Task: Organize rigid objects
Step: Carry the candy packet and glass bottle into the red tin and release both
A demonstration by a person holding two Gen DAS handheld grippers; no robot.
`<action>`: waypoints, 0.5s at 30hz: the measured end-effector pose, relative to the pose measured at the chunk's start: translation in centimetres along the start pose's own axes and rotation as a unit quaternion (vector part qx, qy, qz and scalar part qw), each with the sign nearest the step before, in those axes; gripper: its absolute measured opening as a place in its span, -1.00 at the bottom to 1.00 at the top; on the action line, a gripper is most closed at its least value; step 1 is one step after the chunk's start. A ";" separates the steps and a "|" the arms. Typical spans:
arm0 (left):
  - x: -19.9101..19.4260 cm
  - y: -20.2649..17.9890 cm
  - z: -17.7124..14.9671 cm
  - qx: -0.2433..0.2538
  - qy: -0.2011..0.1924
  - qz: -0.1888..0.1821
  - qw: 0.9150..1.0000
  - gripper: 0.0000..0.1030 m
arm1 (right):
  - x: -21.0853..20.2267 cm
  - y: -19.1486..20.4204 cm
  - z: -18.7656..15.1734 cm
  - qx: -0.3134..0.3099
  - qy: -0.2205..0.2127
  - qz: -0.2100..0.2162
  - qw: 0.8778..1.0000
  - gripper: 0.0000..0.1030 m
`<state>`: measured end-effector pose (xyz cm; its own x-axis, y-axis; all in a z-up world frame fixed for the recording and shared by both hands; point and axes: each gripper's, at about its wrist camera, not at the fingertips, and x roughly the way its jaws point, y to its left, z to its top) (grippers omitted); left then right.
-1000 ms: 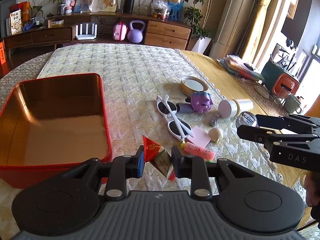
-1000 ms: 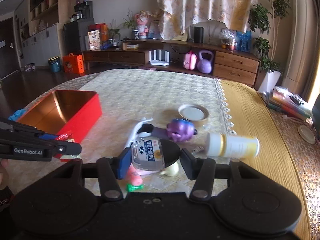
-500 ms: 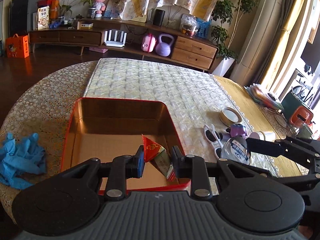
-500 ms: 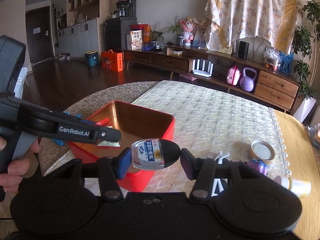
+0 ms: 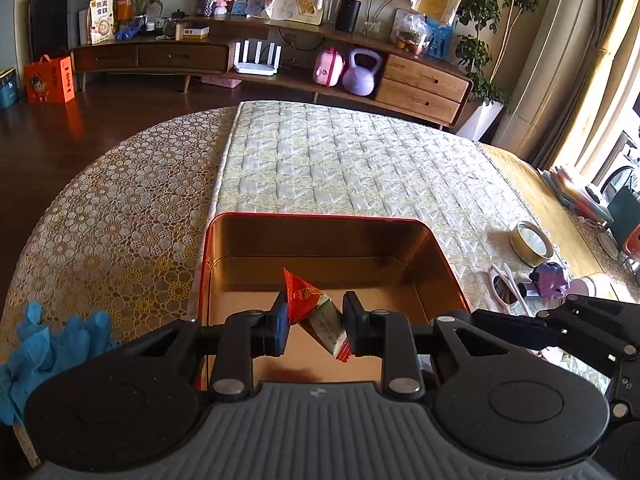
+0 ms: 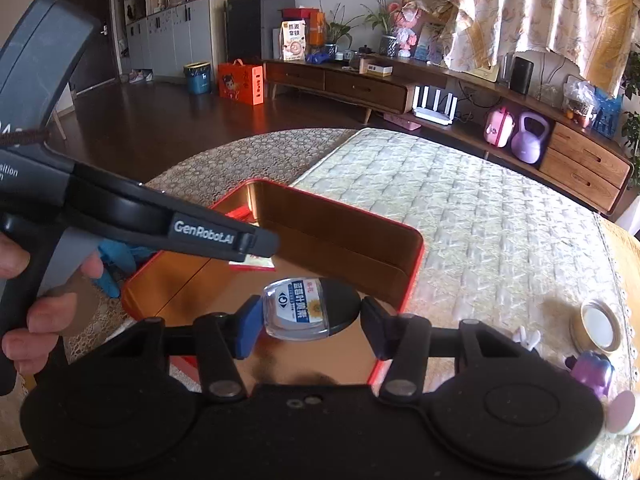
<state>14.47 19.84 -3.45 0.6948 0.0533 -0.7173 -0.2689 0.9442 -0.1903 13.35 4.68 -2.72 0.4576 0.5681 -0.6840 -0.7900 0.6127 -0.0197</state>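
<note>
My left gripper (image 5: 314, 322) is shut on a red triangular packet (image 5: 316, 312) and holds it above the open red tin (image 5: 320, 220) with a gold inside. My right gripper (image 6: 306, 326) is shut on a small clear bottle with a black cap (image 6: 298, 312), also above the red tin (image 6: 414, 264). The left gripper's arm (image 6: 180, 230) crosses the right wrist view at left, with the packet (image 6: 252, 262) showing beneath it. The right gripper's arm (image 5: 560, 328) shows at the right of the left wrist view.
On the quilted runner right of the tin lie white sunglasses (image 5: 504, 284), a purple toy (image 5: 550, 280), a round gold lid (image 5: 532, 238) and a white cylinder (image 6: 622, 412). Blue gloves (image 5: 44, 344) lie left of the tin, near the table edge.
Both grippers have moved left from the loose items to above the red tin, each still holding its object.
</note>
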 end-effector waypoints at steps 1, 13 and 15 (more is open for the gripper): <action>0.5 0.1 0.3 0.002 0.004 -0.001 1.000 -0.47 | 0.6 0.1 0.2 -0.003 0.004 0.001 1.000 0.02; 5.6 1.0 2.2 0.016 0.034 0.024 0.999 -0.47 | 5.7 0.7 1.0 -0.005 0.049 0.023 0.999 0.01; 5.9 0.9 2.3 0.027 0.033 0.029 0.999 -0.47 | 5.9 0.9 0.9 -0.005 0.056 0.021 0.998 0.01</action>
<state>19.89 21.72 -6.27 0.6326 0.0888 -0.7694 -0.2695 0.9566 -0.1112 15.76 9.07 -6.15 0.3753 0.5279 -0.7619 -0.8120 0.5836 0.0044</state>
